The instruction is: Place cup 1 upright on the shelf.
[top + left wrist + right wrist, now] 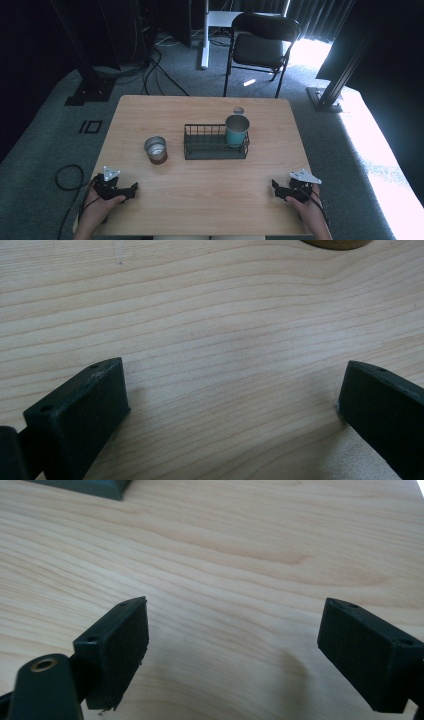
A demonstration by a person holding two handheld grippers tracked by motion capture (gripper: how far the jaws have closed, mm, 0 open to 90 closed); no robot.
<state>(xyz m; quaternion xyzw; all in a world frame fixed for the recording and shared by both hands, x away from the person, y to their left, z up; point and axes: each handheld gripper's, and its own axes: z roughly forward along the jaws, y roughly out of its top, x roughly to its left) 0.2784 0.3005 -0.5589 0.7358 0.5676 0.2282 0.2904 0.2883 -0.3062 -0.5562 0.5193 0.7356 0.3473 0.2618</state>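
Note:
A black wire rack [215,142] sits at the middle of the wooden table [200,195]. A teal metal cup [237,130] stands upright in the rack's right end. A second metal cup [156,149] with a brown base stands on the table left of the rack. My left gripper [133,188] rests near the front left corner, held by a hand, its jaws wide apart over bare wood [230,390]. My right gripper [274,185] rests near the front right corner, also open with nothing between its jaws [232,635].
A small round grey object [238,110] lies behind the rack. Beyond the table stands a black folding chair [260,47]. Cables [67,177] lie on the grey carpet at the left. Black stands flank the table at both sides.

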